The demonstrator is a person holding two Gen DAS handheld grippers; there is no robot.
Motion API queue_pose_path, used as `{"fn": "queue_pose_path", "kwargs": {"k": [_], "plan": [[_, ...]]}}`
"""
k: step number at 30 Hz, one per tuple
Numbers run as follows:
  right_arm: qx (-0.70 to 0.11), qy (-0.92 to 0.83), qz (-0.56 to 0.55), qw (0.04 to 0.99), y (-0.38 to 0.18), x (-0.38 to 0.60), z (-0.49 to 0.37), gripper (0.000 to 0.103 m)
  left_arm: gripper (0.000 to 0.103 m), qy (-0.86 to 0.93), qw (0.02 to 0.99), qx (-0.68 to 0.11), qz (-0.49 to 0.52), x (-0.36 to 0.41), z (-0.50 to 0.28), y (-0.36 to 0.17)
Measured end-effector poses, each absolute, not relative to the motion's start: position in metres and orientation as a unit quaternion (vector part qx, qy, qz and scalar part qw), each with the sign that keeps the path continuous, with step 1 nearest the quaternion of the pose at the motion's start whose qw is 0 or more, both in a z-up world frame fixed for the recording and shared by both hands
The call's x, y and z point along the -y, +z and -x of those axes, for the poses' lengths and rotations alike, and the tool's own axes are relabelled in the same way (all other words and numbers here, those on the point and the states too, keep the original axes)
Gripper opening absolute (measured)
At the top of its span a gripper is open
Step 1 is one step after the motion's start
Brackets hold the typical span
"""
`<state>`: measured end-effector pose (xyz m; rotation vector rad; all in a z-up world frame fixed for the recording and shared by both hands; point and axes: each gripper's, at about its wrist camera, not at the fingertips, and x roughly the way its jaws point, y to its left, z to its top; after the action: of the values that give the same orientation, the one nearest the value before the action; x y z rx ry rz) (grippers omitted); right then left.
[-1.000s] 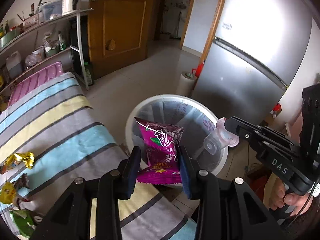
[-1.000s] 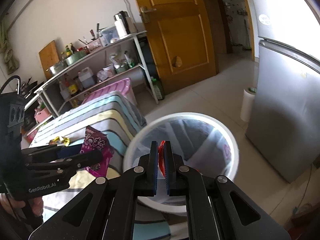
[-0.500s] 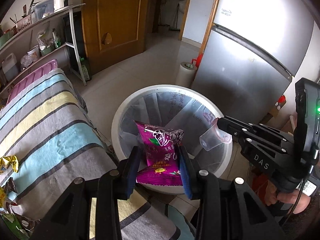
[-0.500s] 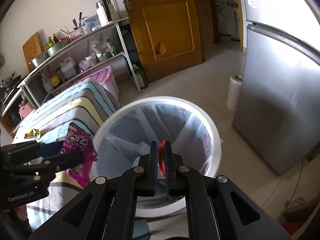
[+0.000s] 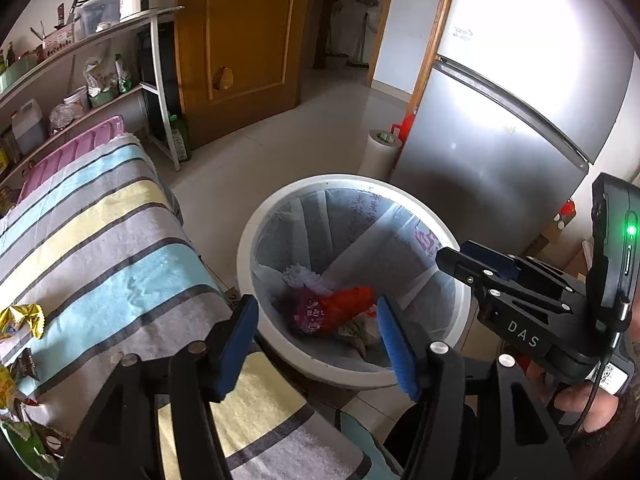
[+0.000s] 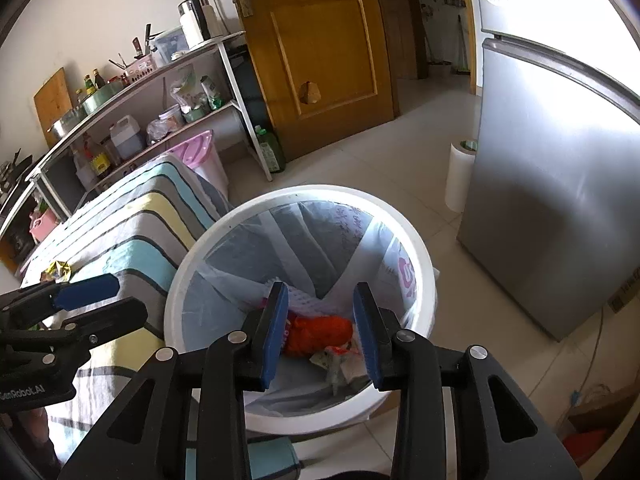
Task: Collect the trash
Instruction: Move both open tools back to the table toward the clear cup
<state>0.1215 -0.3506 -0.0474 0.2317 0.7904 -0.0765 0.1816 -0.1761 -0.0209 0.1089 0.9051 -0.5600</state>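
Observation:
A white trash bin (image 5: 248, 248) with a clear liner stands on the floor beside the table; it also shows in the right wrist view (image 6: 424, 264). Inside lie a purple snack packet (image 5: 308, 314), a red wrapper (image 5: 348, 300) (image 6: 320, 330) and other scraps. My left gripper (image 5: 316, 340) is open and empty above the bin's near rim. My right gripper (image 6: 320, 332) is open and empty above the bin. It shows in the left wrist view (image 5: 472, 260) at the bin's right. More wrappers (image 5: 20, 320) lie on the striped tablecloth (image 5: 100, 248).
A silver fridge (image 5: 512, 140) stands right of the bin with a paper roll (image 5: 380, 152) beside it. A shelf rack (image 6: 160, 92) with kitchen items and a wooden door (image 6: 320, 52) are behind. A pink lidded box (image 6: 200, 152) sits past the table's end.
Both grippers have opened over the bin. The purple packet left the left gripper and the plastic cup with the red wrapper left the right one; they now lie in the bin.

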Motion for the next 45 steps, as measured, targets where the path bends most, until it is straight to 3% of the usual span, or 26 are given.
{"fn": "queue_pose_path", "kwargs": {"k": [15, 38, 40, 42, 45], "plan": [[-0.354, 0.000, -0.104, 0.930, -0.019, 0.311, -0.105, 0.035, 0.066, -0.233, 0.886, -0.399, -0.022, 0.115, -0.159, 0.001], [-0.351, 0.146, -0.055, 0.923, -0.013, 0.179, -0.103, 0.036, 0.071, -0.099, 0.927, -0.361, 0.025, -0.043, -0.098, 0.014], [-0.353, 0.158, -0.047, 0.921, -0.014, 0.167, -0.103, 0.038, 0.071, -0.092, 0.926, -0.364, 0.029, -0.057, -0.091, 0.010], [-0.356, 0.176, -0.039, 0.917, -0.015, 0.154, -0.104, 0.047, 0.072, -0.081, 0.926, -0.367, 0.036, -0.071, -0.085, 0.006], [-0.361, 0.194, -0.028, 0.912, -0.019, 0.136, -0.107, 0.048, 0.072, -0.074, 0.923, -0.374, 0.050, -0.090, -0.080, -0.003]]}}
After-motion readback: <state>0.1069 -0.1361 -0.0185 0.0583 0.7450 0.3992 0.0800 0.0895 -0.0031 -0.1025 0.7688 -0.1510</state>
